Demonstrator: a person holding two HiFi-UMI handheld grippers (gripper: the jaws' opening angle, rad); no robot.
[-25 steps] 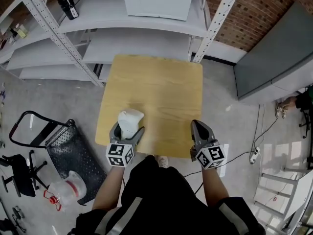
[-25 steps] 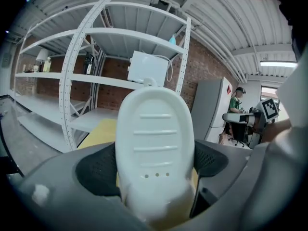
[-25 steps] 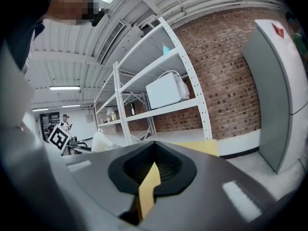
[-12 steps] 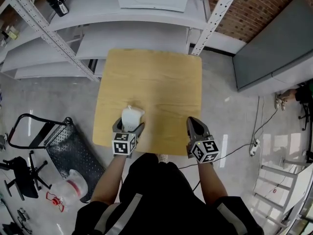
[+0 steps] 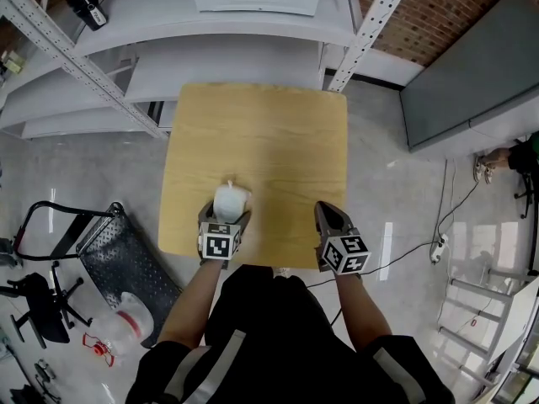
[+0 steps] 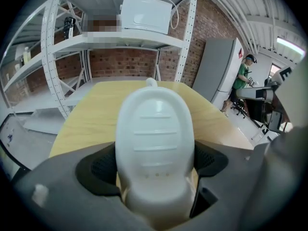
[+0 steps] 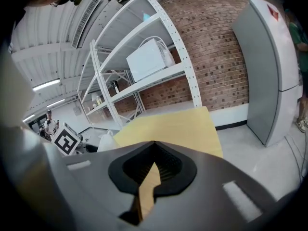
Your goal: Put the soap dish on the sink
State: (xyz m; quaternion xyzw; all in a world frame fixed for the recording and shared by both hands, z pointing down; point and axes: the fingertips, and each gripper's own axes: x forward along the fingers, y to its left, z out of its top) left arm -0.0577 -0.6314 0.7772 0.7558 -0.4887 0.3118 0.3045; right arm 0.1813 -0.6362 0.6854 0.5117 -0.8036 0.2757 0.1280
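My left tongs hold the white soap dish over the near left part of the desk

The soap dish is smooth and egg-shaped, with thin lines across it and tiny dots. It looks hard and light, and I think it may be slippery, so its two long sides are the best place to hold. My left tongs stand wide and squeeze it there. My right tongs are closed with nothing in them, at the desk's near right edge

Left gripper and right gripper: dark grey, each fitted with a black-and-white marker cube. A black top with grey stripes is worn.
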